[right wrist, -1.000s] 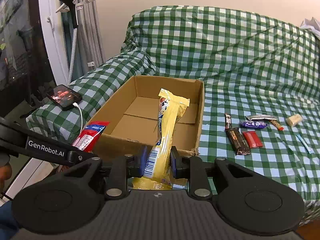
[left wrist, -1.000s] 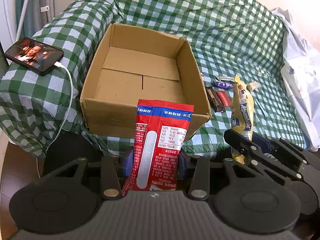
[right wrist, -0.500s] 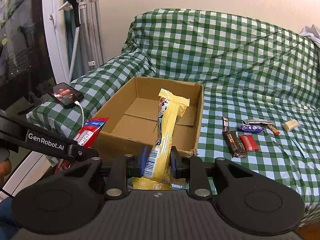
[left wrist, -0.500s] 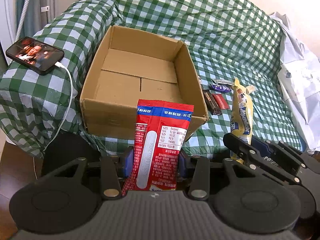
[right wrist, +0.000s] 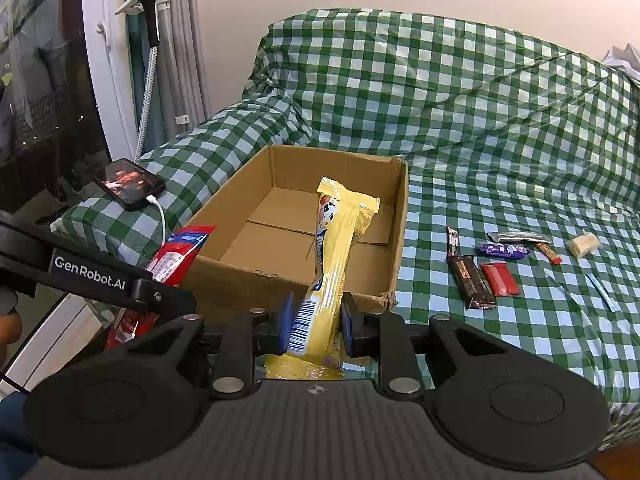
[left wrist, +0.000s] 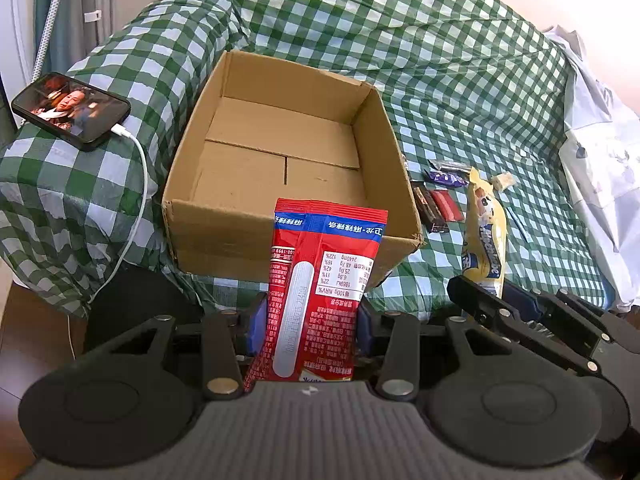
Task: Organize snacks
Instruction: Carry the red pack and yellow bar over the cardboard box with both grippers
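Note:
My left gripper (left wrist: 308, 326) is shut on a red snack packet (left wrist: 320, 288), held upright in front of the near wall of an open cardboard box (left wrist: 224, 236). My right gripper (right wrist: 316, 324) is shut on a long yellow snack bar (right wrist: 334, 264), also upright before the box (right wrist: 400, 216). The box is empty. In the left wrist view the yellow bar (left wrist: 484, 240) and the right gripper (left wrist: 492, 296) show at the right. In the right wrist view the red packet (right wrist: 176, 256) shows at the left.
Several small snacks lie on the green checked cover right of the box: a dark bar (right wrist: 472, 280), a red packet (right wrist: 500, 278), a purple bar (right wrist: 504, 250). A phone (left wrist: 70, 110) on a white cable rests on the left armrest. White cloth (left wrist: 600, 152) lies far right.
Both grippers have drawn back slightly from the box with their snacks; the box and the loose snacks look a little farther away. Both grips are unchanged.

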Available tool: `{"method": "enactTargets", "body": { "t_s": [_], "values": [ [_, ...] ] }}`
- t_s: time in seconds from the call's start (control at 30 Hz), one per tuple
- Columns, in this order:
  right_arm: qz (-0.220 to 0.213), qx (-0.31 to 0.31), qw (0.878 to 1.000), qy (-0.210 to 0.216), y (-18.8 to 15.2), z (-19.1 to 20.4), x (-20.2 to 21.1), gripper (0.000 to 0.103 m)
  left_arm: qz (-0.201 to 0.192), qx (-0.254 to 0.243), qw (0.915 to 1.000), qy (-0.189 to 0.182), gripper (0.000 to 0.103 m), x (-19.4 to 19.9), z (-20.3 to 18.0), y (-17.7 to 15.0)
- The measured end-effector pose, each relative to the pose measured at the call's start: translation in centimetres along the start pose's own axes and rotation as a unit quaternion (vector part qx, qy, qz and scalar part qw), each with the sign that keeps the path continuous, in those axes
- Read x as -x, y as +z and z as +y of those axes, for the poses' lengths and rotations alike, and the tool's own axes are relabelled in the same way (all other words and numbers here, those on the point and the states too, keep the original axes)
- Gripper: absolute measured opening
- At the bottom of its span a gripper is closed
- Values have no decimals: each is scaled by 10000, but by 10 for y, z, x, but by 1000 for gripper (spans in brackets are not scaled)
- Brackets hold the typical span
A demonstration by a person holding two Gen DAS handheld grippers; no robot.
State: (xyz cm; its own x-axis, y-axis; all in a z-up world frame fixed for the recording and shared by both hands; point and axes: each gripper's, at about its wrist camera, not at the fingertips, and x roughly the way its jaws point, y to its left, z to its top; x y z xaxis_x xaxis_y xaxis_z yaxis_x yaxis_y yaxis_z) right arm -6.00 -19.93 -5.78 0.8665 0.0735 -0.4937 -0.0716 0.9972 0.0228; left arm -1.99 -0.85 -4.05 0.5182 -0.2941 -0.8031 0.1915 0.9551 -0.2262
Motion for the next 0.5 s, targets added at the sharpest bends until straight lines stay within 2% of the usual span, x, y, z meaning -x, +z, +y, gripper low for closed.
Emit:
{"method": "enactTargets", "body": {
  "t_s": [0.27, 0.5],
  "values": [
    [88, 19, 10000, -28, 5, -4, -7, 25, -23, 53, 10000, -9, 48, -6, 6, 11],
    [43, 51, 9999, -150, 17, -13, -21, 25, -272, 23, 9996, 36, 48, -10, 11, 43]
  ]
}}
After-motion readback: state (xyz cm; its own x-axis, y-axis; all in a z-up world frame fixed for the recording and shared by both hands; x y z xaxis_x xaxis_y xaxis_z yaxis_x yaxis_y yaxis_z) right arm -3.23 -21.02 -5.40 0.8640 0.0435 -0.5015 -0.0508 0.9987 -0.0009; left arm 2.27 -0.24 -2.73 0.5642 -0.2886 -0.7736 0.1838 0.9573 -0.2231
